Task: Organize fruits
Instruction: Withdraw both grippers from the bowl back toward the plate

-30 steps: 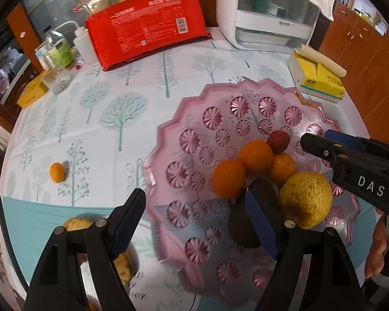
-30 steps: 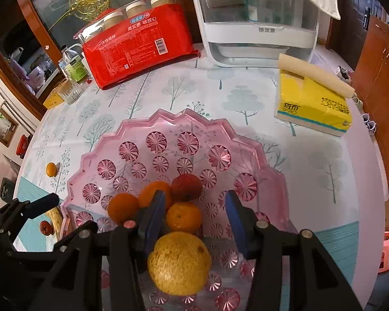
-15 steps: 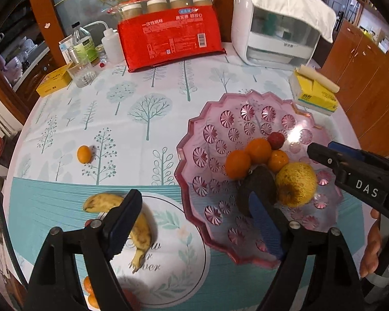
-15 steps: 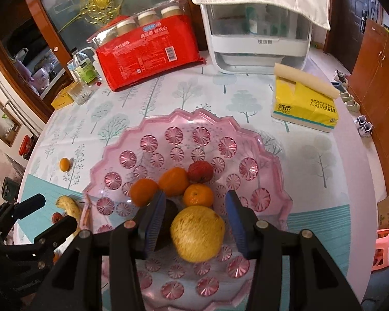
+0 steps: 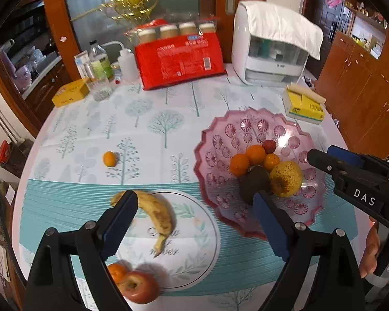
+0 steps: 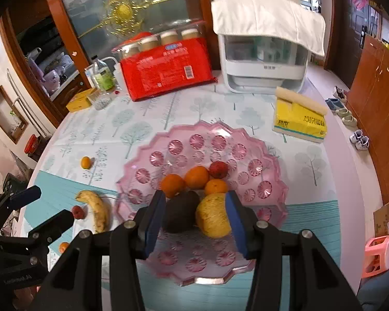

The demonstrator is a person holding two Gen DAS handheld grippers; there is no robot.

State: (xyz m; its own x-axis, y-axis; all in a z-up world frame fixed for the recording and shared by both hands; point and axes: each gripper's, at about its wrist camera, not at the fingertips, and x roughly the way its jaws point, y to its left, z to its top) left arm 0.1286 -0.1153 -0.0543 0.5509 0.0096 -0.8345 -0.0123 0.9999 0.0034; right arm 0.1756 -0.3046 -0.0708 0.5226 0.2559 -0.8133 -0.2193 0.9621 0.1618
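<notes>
A pink scalloped fruit bowl [image 5: 220, 140] [image 6: 272, 165] holds oranges [image 5: 255, 154], a red fruit [image 5: 269, 146], a dark avocado [image 5: 254, 181] [image 6: 180, 215] and a yellow pear [image 5: 285, 178] [image 6: 212, 217]. A banana [image 5: 155, 212] [image 6: 96, 212], a red apple [image 5: 138, 286] and an orange [image 5: 116, 272] lie on a round placemat. A small orange [image 5: 109, 158] [image 6: 85, 162] lies alone on the cloth. My left gripper [image 5: 194, 220] is open and empty above the table's front. My right gripper [image 6: 195, 220] is open and empty above the bowl's near side.
At the back stand a red package [image 5: 179, 59], a white appliance with a towel [image 5: 269, 51], bottles and a glass [image 5: 98, 64], and a yellow box [image 5: 70, 92]. A yellow tissue pack [image 5: 303, 103] [image 6: 299, 119] lies right of the bowl. The round table's edge curves at left.
Both grippers have pulled back and risen away from the bowl. The banana, apple and orange at the table's front have come into view. Both stay open.
</notes>
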